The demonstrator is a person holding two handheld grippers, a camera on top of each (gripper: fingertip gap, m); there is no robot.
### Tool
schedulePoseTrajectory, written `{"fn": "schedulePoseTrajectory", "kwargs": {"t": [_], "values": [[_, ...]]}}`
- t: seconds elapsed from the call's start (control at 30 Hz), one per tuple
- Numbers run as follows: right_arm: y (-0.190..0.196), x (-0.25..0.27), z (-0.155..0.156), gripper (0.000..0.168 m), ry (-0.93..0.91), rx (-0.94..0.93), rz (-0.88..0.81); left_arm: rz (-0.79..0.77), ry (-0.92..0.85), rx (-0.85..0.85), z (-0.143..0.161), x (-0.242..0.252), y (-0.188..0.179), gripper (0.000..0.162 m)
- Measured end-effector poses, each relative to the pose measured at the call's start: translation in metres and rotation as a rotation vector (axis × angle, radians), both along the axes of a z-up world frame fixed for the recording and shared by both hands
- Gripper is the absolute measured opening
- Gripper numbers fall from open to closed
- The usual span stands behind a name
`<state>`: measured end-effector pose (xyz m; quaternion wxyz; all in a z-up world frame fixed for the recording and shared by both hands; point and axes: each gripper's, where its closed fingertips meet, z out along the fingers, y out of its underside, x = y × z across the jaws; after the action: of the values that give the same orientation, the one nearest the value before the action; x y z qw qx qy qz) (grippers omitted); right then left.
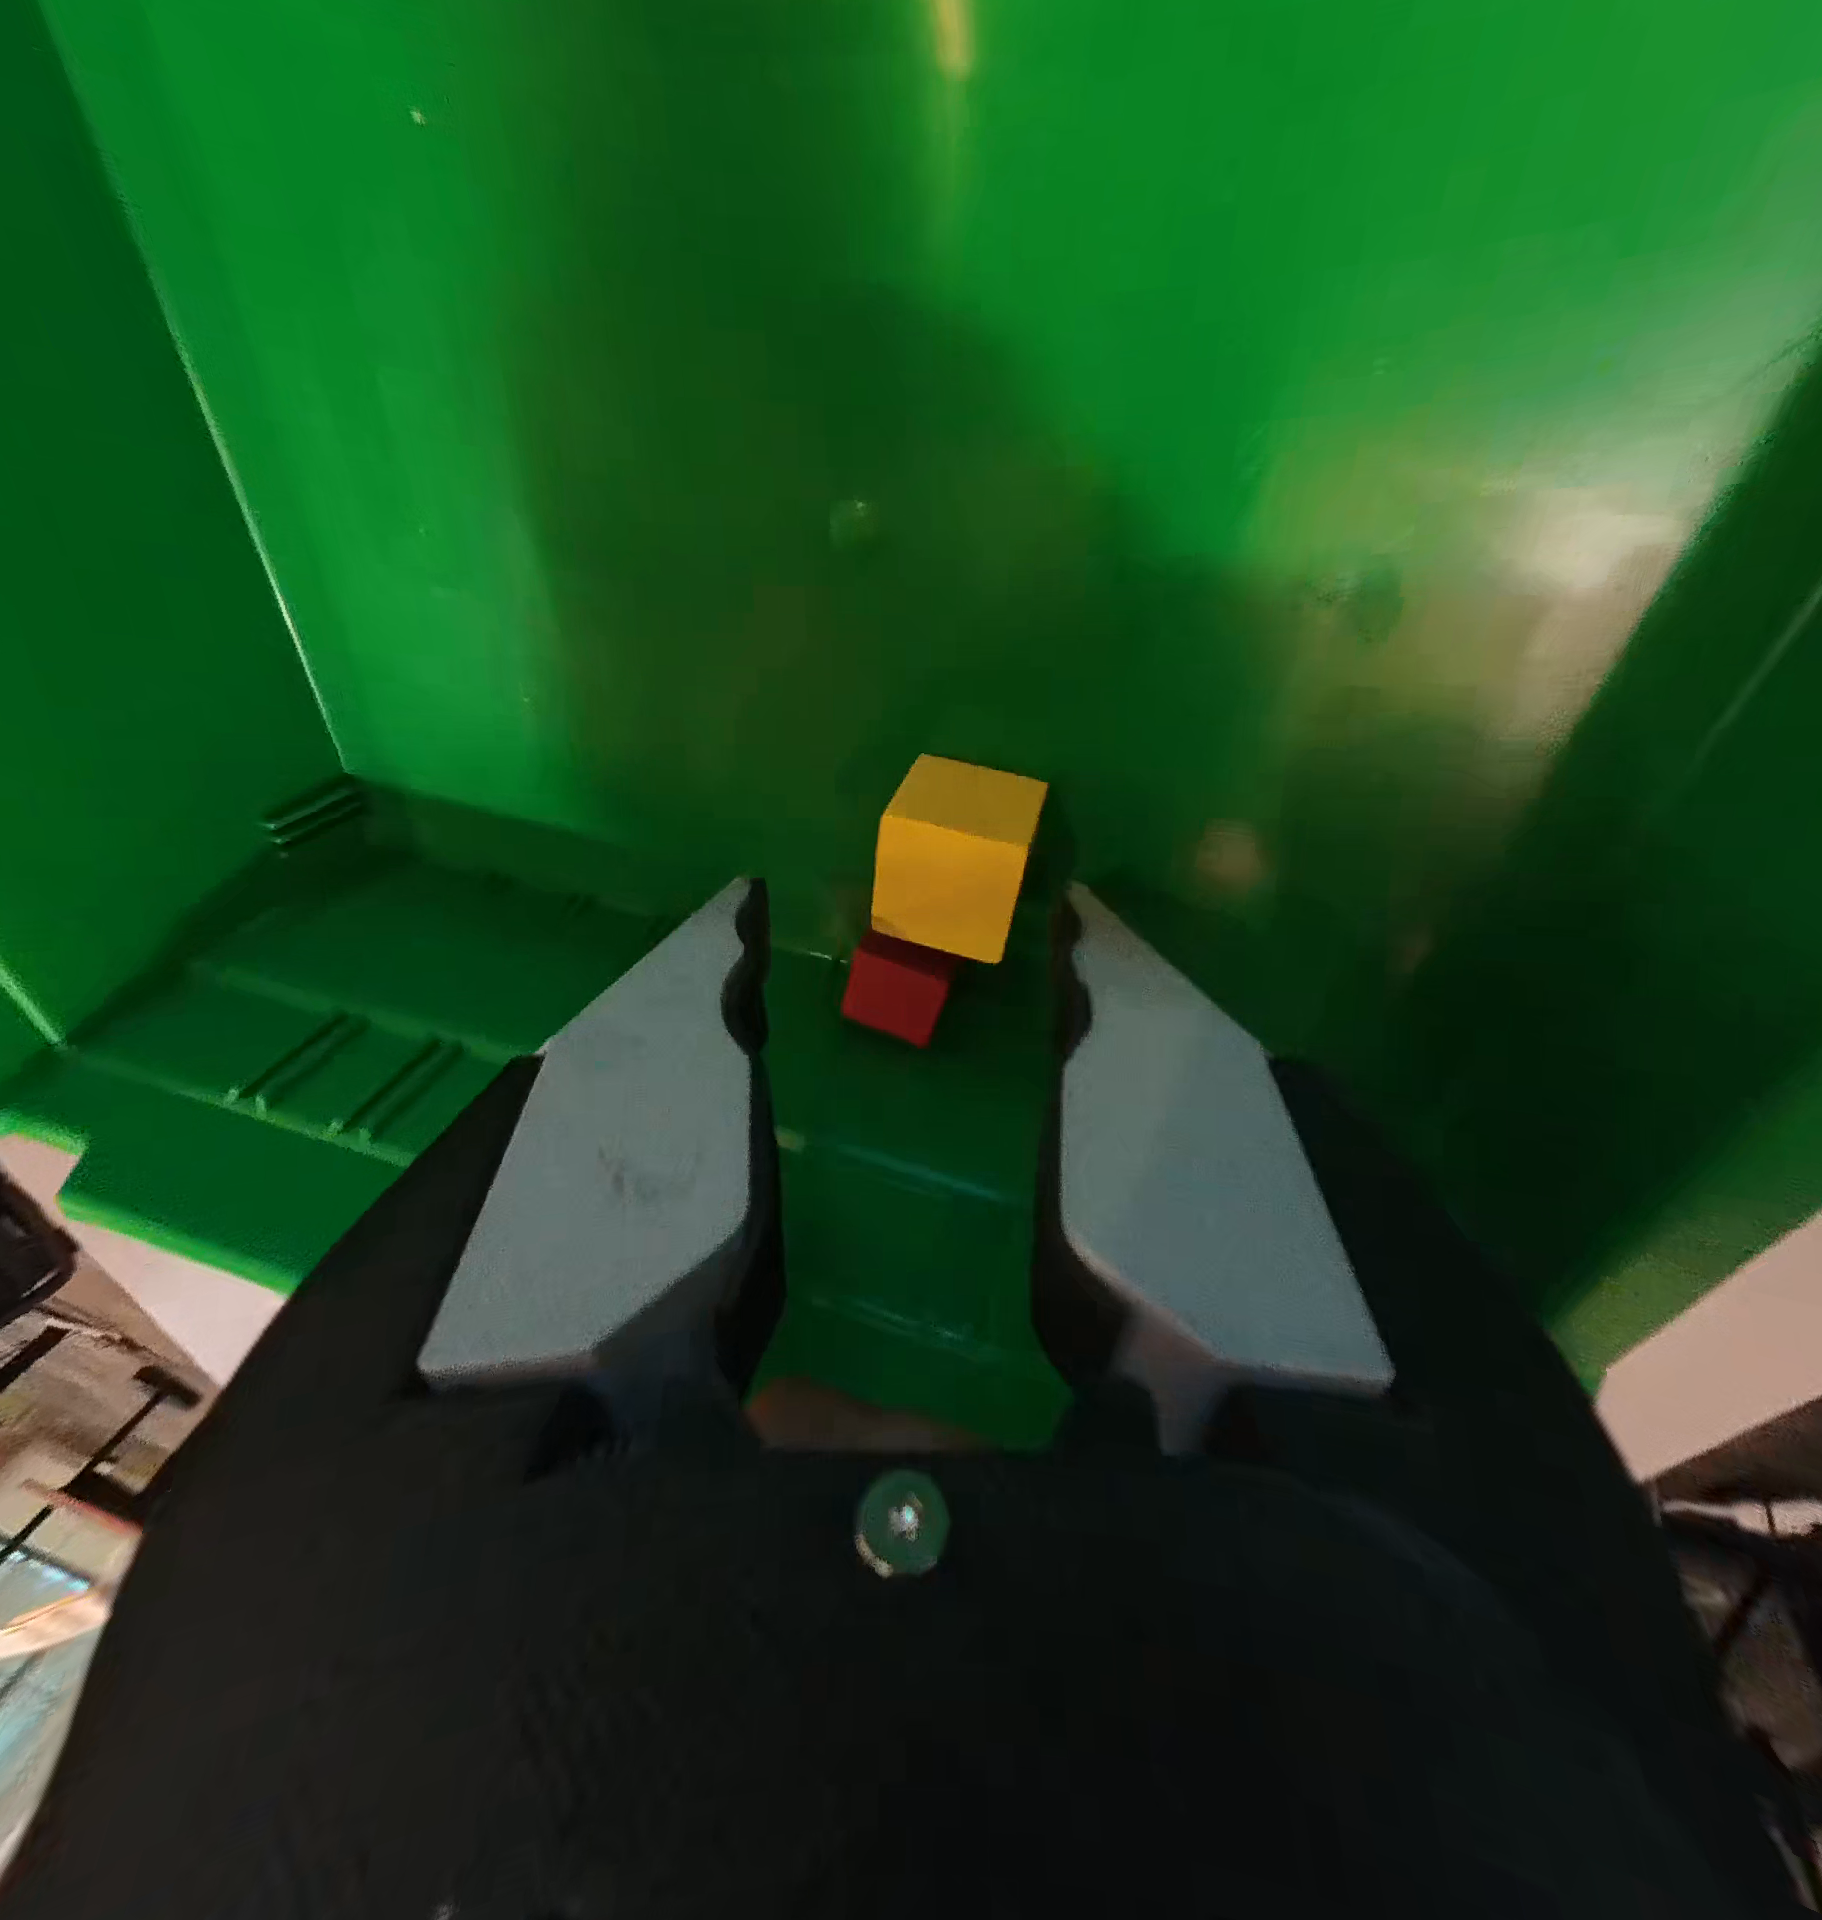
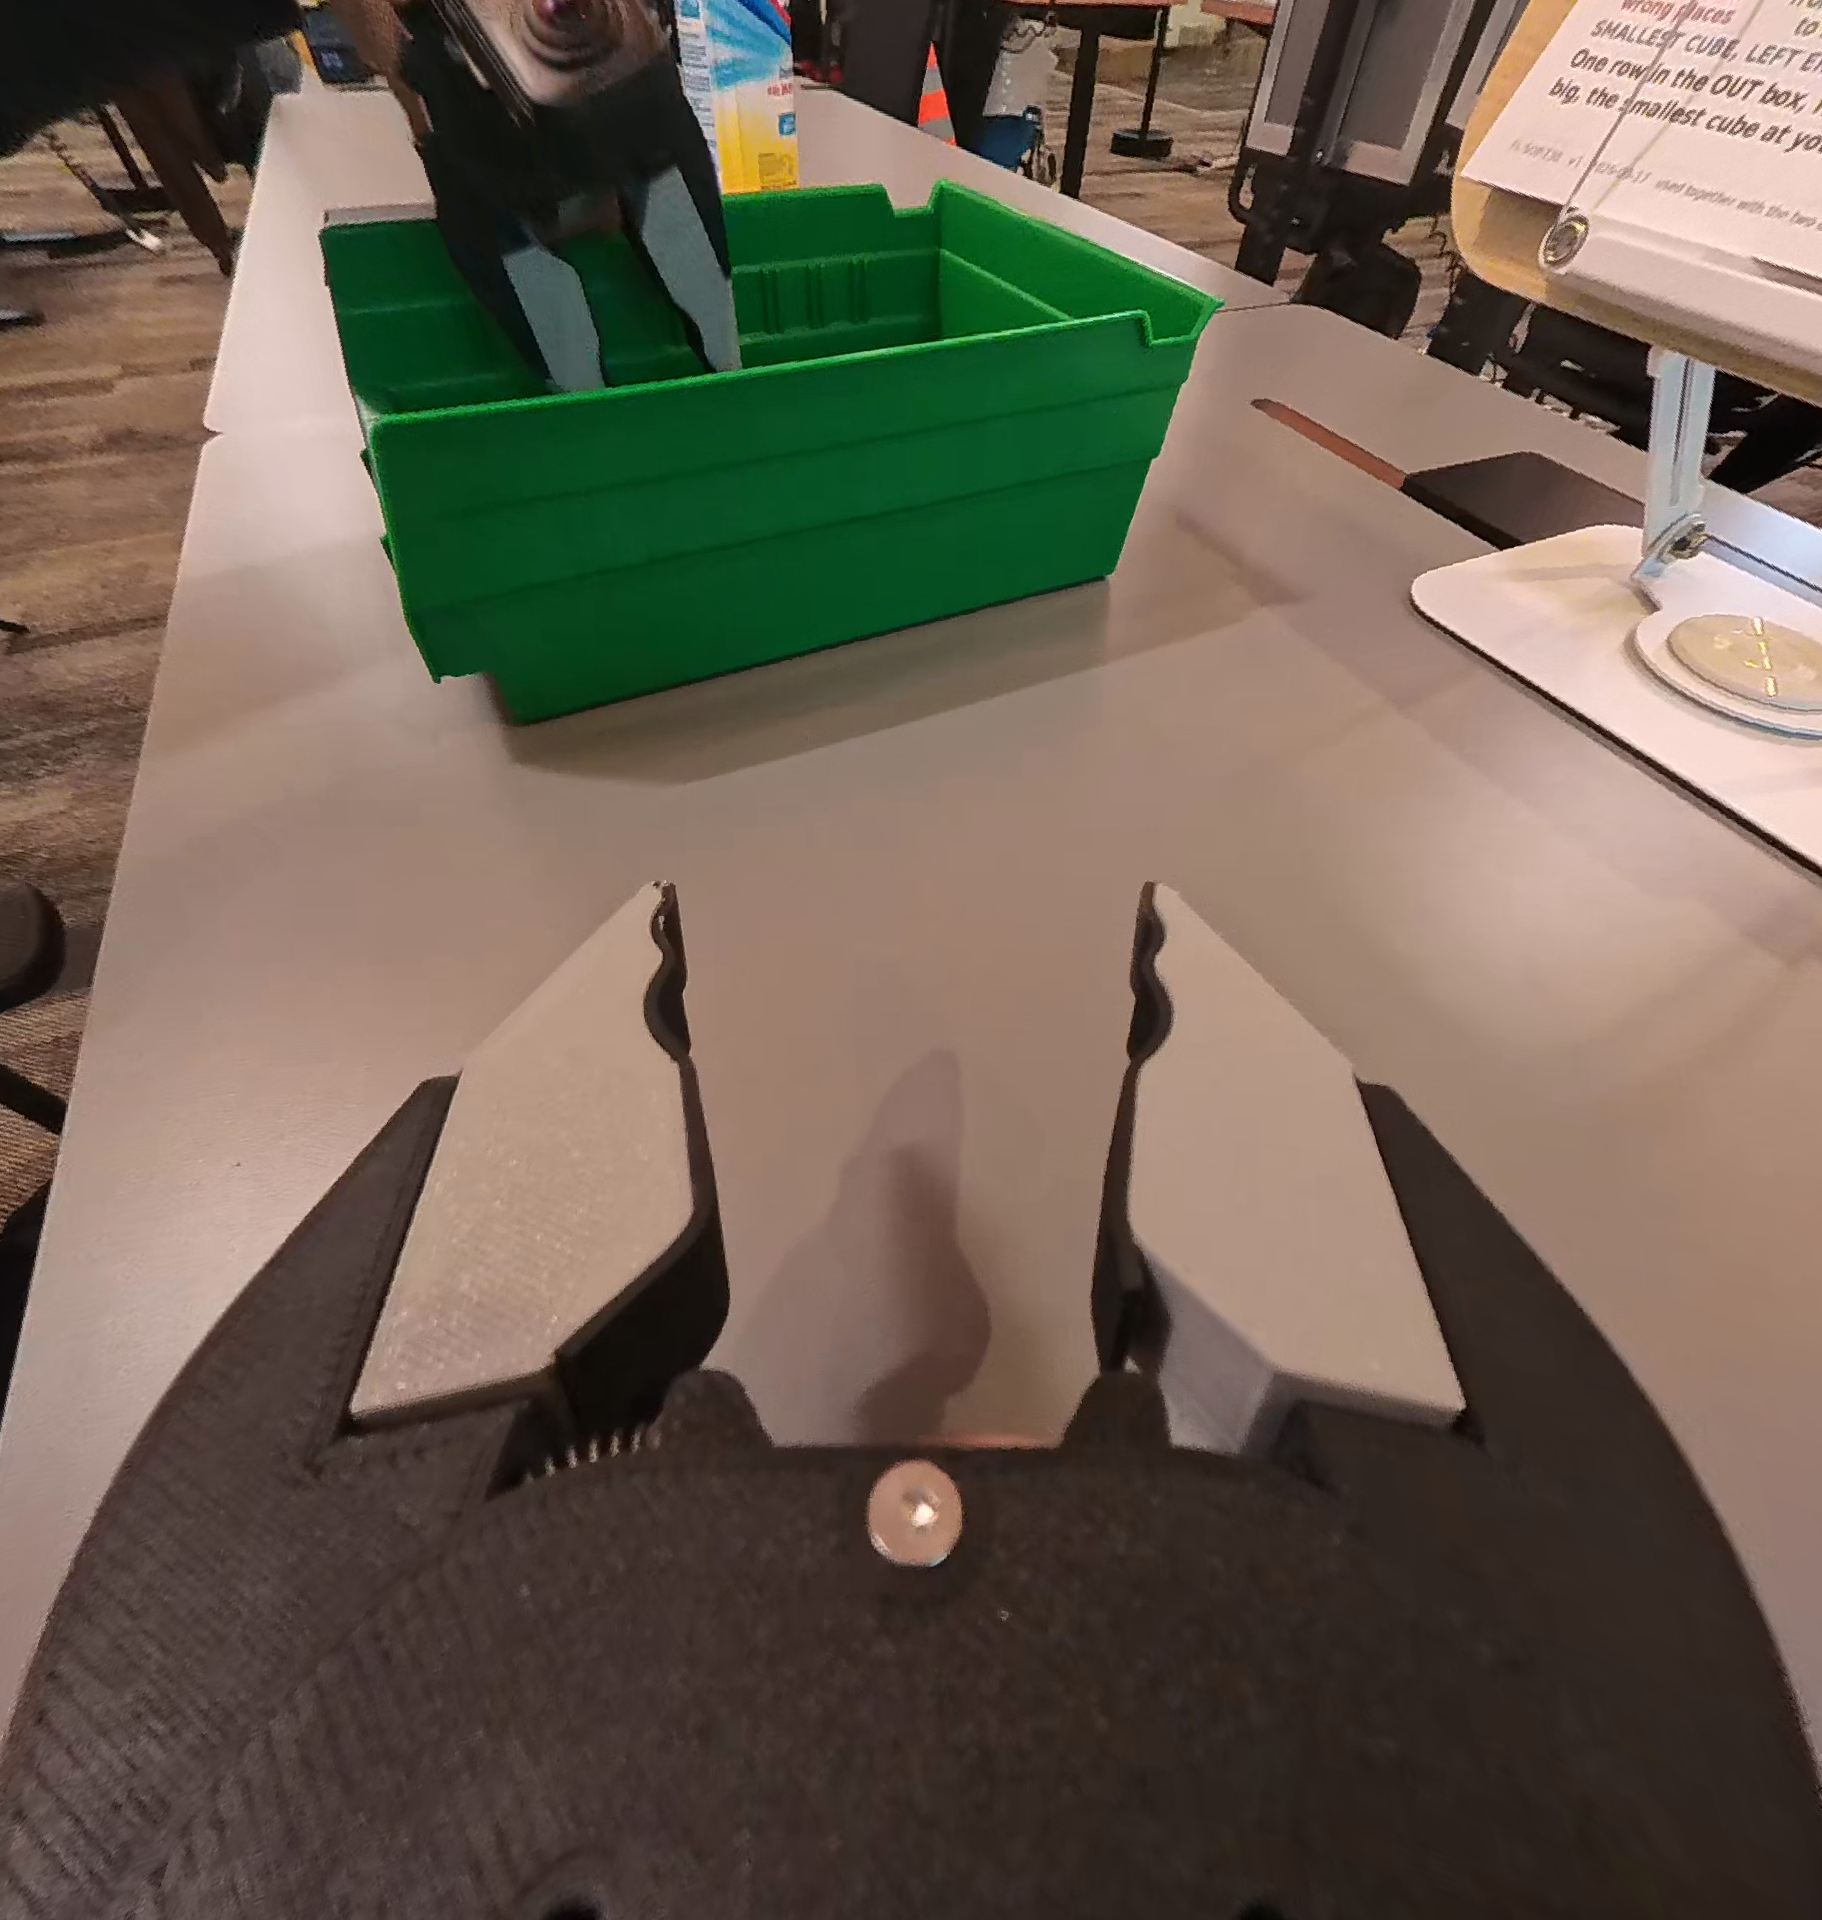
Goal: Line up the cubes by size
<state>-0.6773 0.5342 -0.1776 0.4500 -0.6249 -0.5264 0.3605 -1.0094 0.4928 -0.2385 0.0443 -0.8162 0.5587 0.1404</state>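
In the left wrist view a yellow cube (image 1: 954, 857) stands inside the green bin (image 1: 574, 468), by its wall. A smaller red cube (image 1: 894, 989) lies right in front of it, touching. My left gripper (image 1: 912, 904) is open and empty inside the bin, its fingertips on either side of the cubes, just short of them. In the right wrist view the left gripper (image 2: 642, 369) reaches down into the green bin (image 2: 761, 540); the cubes are hidden by the bin wall. My right gripper (image 2: 907, 904) is open and empty, above the grey table (image 2: 886, 810), well short of the bin.
A white stand base (image 2: 1572, 665) with a clipped instruction sheet (image 2: 1707, 114) sits at the right of the table. A blue and yellow carton (image 2: 746, 94) stands behind the bin. A dark flat strip (image 2: 1458, 488) lies near the stand. The table's left edge drops to carpeted floor.
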Motion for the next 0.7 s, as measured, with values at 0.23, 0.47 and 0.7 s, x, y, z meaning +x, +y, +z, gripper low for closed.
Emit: {"fn": "schedulePoseTrajectory", "kwargs": {"t": [0.23, 0.47, 0.7], "values": [[-0.005, -0.003, -0.003, 0.083, -0.020, 0.015, 0.019, -0.082, 0.147, -0.012, -0.007, -0.007, 0.001, 0.029], [-0.001, -0.001, -0.006, 0.079, -0.040, 0.026, 0.000, -0.095, 0.148, 0.009, -0.006, 0.005, 0.000, 0.028], [-0.004, 0.001, 0.002, 0.078, 0.007, -0.030, 0.033, -0.048, -0.105, 0.268, 0.042, 0.042, 0.016, 0.027]]}}
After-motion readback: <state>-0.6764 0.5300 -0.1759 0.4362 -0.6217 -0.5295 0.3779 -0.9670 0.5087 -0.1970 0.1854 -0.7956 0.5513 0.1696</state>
